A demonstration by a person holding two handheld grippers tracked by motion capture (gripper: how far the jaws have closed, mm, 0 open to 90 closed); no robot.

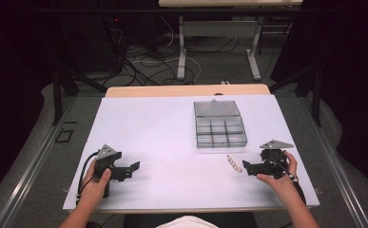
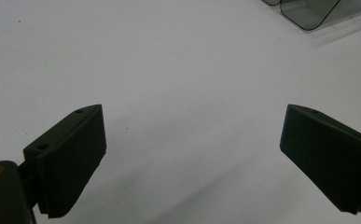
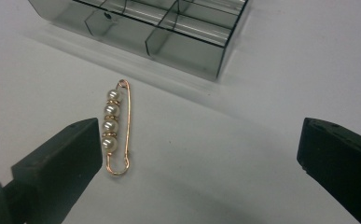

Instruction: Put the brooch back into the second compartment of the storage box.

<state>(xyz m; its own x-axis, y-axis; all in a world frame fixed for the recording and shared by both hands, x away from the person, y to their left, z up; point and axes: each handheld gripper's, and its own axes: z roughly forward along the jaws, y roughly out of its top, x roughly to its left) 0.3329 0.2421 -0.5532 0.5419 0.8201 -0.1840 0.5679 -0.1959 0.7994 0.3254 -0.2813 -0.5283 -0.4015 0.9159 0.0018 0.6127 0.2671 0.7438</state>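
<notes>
Nearest the high camera, at the bottom centre of the frame, sat a white rounded shape [image 1: 187,222] that could not be identified. At lower left of that view, the person's left hand [image 1: 96,183] gripped the left gripper [image 1: 130,169], which rested low over the white table surface [image 1: 153,133]. Its own view showed the two black jaws spread wide with nothing between them, bare white surface beneath, and a corner of the clear box at the upper right of the frame.

Toward the centre right of the high view stood the clear compartment box [image 1: 219,130], its lid [image 1: 217,108] tilted open at the far side. Just below its lower right corner lay a gold pin with four pearls [image 1: 234,163], apart from the box.

At lower right, the right hand [image 1: 281,175] held the right gripper [image 1: 245,167] close beside the pin. Its own view showed jaws set wide, the pin [image 3: 116,127] lying flat near the left jaw, not gripped, and the box wall [image 3: 183,46] across the top.
</notes>
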